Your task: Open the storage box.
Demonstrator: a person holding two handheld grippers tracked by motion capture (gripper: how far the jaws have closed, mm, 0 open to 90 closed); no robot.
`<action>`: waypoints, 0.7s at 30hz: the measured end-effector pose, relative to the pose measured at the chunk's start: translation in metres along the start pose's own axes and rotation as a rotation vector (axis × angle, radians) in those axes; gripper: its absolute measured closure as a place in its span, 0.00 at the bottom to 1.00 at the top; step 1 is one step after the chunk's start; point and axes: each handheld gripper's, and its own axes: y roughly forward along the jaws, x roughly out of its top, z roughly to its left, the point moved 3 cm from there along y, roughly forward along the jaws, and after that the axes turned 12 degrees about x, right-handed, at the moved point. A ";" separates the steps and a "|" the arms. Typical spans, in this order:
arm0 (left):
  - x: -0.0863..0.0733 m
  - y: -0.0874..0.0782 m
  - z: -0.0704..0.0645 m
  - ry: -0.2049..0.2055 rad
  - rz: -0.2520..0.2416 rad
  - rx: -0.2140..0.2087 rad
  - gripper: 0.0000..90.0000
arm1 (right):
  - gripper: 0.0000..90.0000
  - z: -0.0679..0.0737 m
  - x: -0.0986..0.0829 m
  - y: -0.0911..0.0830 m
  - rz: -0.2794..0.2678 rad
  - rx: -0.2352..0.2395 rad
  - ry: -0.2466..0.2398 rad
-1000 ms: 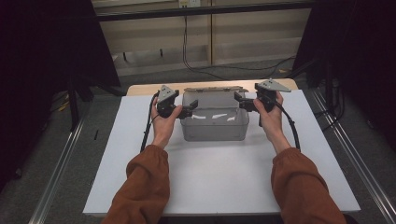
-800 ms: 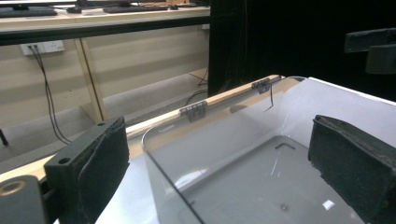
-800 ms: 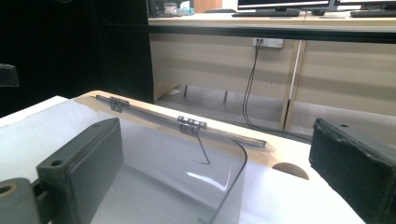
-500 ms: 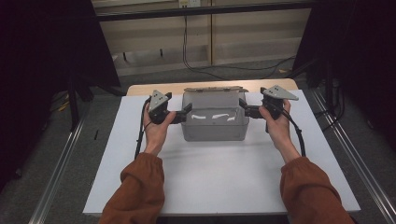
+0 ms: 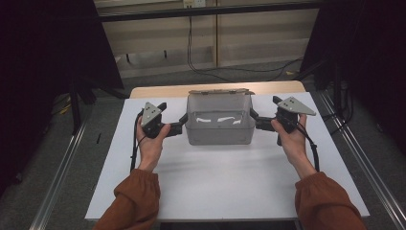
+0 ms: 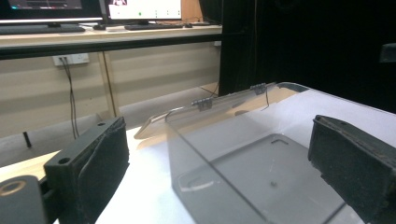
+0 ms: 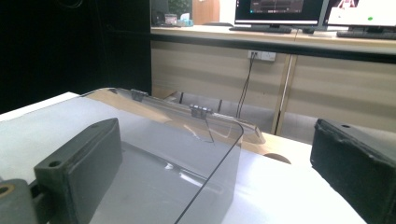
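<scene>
The clear, open-topped plastic box (image 5: 219,125) sits between both grippers; the left gripper (image 5: 181,128) and right gripper (image 5: 254,122) each straddle a side wall, jaws spread wide.

White table top (image 5: 230,187) fills lower centre of high view. Black cables (image 5: 206,67) hang upper centre. Monitors (image 7: 280,9) on wooden counter, top of right gripper view.

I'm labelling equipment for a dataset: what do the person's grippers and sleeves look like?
Both the left gripper and right gripper are black, two-jawed, topped by a grey three-cornered plate, each trailing a black cable. The sleeves are rust-orange with gathered cuffs.
</scene>
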 end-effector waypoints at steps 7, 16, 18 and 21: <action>-0.004 -0.021 0.001 0.007 -0.021 0.015 0.05 | 0.02 0.011 0.000 -0.018 -0.011 -0.032 -0.051; -0.012 -0.051 0.001 0.006 -0.037 0.044 0.05 | 0.02 0.015 -0.016 -0.046 0.002 -0.043 -0.045; -0.015 -0.057 0.003 -0.007 -0.042 0.055 0.05 | 0.02 0.017 -0.019 -0.054 -0.001 -0.046 -0.044; -0.021 -0.066 0.003 0.018 -0.026 0.055 0.05 | 0.02 0.019 -0.023 -0.067 -0.014 -0.052 -0.040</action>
